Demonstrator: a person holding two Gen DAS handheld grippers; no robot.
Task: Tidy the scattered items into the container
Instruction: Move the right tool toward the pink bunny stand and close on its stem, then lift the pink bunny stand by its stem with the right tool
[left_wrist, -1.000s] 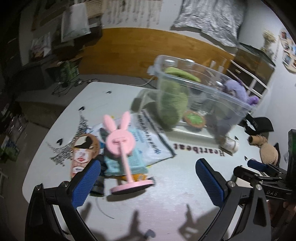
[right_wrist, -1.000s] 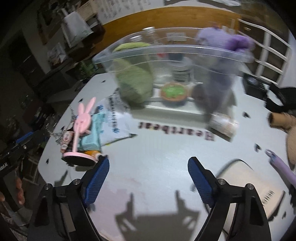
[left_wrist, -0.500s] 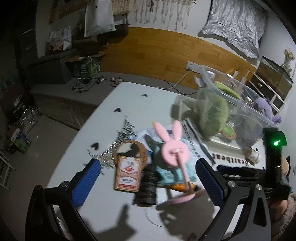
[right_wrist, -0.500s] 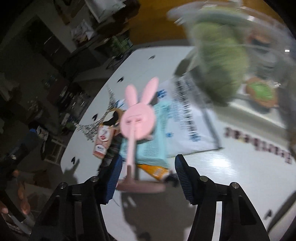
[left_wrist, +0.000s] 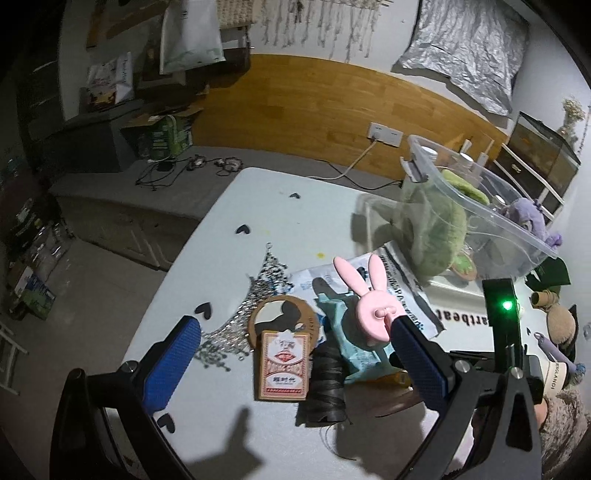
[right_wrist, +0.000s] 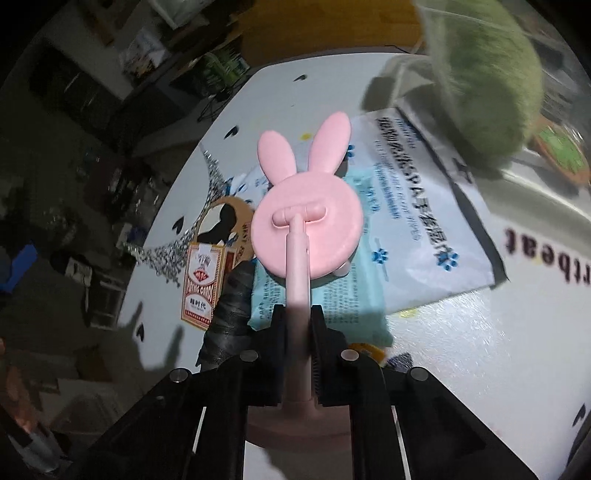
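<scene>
My left tool (left_wrist: 299, 363) hovered wide open over the playing-card box (left_wrist: 283, 369). My right tool (right_wrist: 297, 325) clamped the pink bunny stand (right_wrist: 308, 229) by its stem, hiding its base, above the white counter (left_wrist: 229, 229). The clear container (left_wrist: 480, 206) sat rightward, partly cut off.
</scene>
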